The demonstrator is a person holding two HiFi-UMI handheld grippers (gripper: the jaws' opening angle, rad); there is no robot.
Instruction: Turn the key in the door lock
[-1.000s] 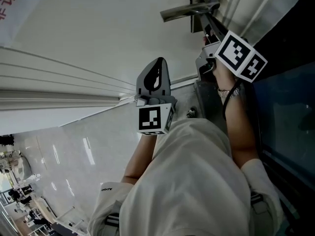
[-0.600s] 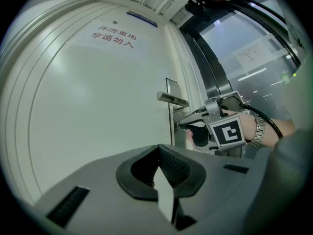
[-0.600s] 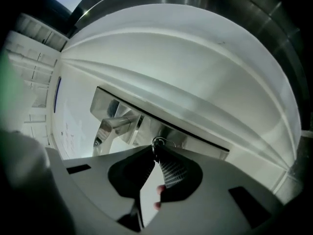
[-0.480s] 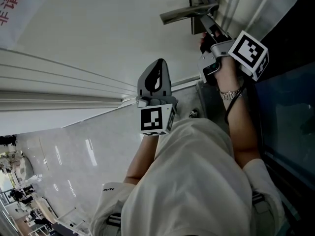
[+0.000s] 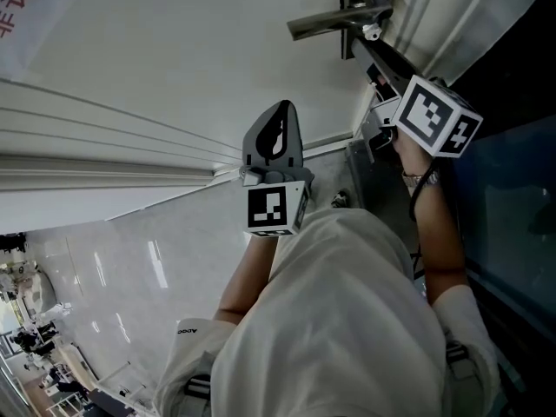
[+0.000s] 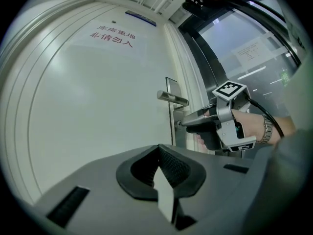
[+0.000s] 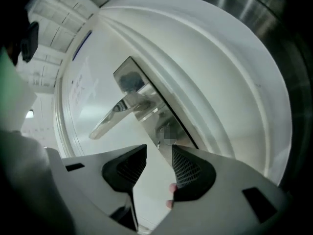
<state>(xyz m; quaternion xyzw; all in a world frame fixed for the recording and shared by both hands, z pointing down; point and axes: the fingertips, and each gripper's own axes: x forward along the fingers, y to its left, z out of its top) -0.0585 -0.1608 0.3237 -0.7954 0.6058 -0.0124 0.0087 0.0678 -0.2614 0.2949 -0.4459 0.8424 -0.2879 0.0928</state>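
Observation:
The white door [image 5: 174,50] carries a metal lever handle [image 5: 334,20] on a lock plate [image 7: 146,106]. My right gripper [image 5: 375,55] points at the lock below the handle, its marker cube [image 5: 434,115] behind it. Its jaws have just been opening and now stand apart, nothing between the pads [image 7: 188,168]. A small key end [image 7: 158,143] shows at the cylinder just ahead of the tips. In the left gripper view the right gripper [image 6: 185,124] reaches the plate [image 6: 172,112]. My left gripper [image 5: 280,111] hangs before the bare door, jaws together and empty.
A metal door frame and dark glass panel [image 5: 508,189] run along the right of the door. Red lettering [image 6: 112,35] is printed high on the door. The person's white-clad body [image 5: 339,320] fills the lower head view. A shiny floor [image 5: 113,276] lies lower left.
The right gripper's jaws have come apart at the lock, and its marker cube has rolled and shifted slightly. The left gripper has stayed where it was.

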